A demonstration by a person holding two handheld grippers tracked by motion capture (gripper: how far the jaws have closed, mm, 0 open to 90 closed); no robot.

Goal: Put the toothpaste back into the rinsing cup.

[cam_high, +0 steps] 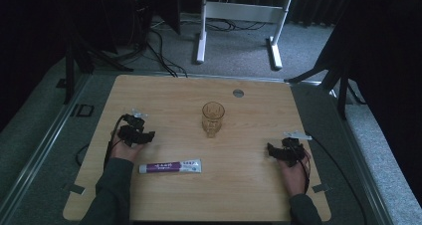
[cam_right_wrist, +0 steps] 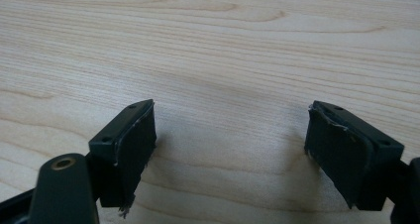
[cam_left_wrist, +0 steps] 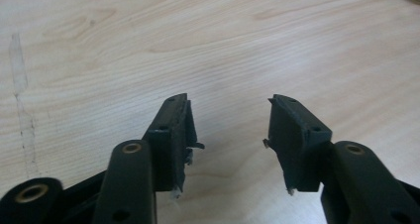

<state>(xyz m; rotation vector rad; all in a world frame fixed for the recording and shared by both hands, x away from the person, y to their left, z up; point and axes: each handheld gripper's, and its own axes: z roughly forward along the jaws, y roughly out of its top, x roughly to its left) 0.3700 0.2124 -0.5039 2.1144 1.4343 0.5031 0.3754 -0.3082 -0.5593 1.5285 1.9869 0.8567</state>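
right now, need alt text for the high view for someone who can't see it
A person's two hands rest on a light wooden table, each holding a black gripper with open, empty jaws: the left gripper and the right gripper. A white and purple tube lies near the left hand, and a clear amber glass stands upright at the middle.

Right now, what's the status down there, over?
Left claw open, empty. Right claw open, empty. Toothpaste tube lies flat near left hand, glass upright mid-table. Nothing in the way.
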